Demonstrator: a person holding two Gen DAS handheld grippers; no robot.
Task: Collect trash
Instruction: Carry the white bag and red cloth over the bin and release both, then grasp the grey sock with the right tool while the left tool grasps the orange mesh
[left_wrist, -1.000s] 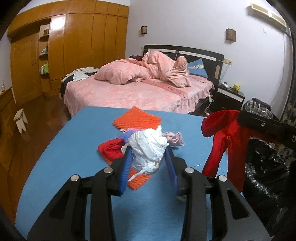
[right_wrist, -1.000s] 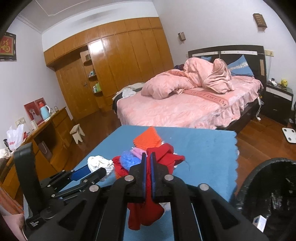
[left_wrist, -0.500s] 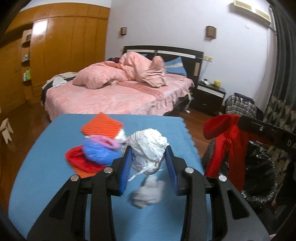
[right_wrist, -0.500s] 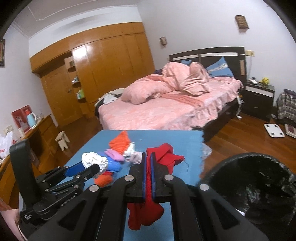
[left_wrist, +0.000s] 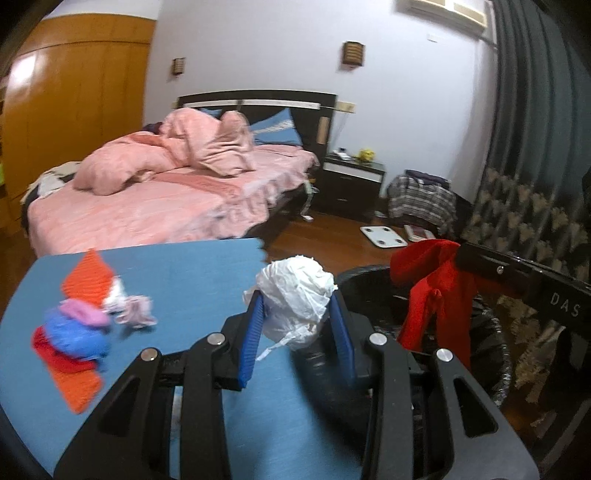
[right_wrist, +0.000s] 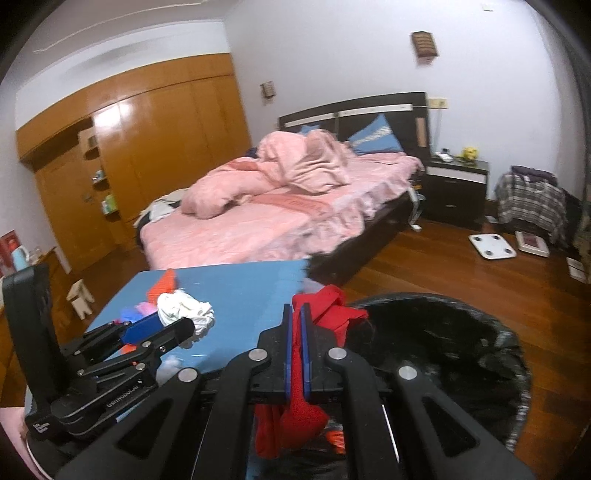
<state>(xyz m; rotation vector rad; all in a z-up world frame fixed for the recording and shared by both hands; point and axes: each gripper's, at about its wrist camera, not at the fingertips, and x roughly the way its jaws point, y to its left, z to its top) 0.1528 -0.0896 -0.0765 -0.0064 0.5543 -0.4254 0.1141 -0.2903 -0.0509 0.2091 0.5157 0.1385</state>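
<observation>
So the left tool (left_wrist: 297, 317) has its blue pads part-way open and clamped around a crumpled white plastic bag wad (left_wrist: 297, 295), which sits right between them and bulges out above. In the left wrist view that wad is dead centre, hanging over the right-hand edge of the blue surface (left_wrist: 184, 273), with the black-lined trash bin (left_wrist: 491, 354) just beside it at about 3 o'clock.

The right tool (right_wrist: 294, 332) is squeezed all the way closed on a red cloth (right_wrist: 328, 310). The cloth sticks up past the pads and also droops down below them. In the right wrist view it's over the near rim of the bin (right_wrist: 443, 332), whose dark opening fills the 3 to 4 o'clock part of the frame.

Back on the surface, around 9 o'clock in the left view, there's a small pile: an orange knit piece (left_wrist: 86, 278), a blue fuzzy thing (left_wrist: 75, 338) with something pink (left_wrist: 86, 314) on top, and a pale pinkish scrap (left_wrist: 135, 310) just beside them. It's blurry, so can't tell exactly what they are.

Pink bed (left_wrist: 147, 206) at 11 o'clock behind it all.
</observation>
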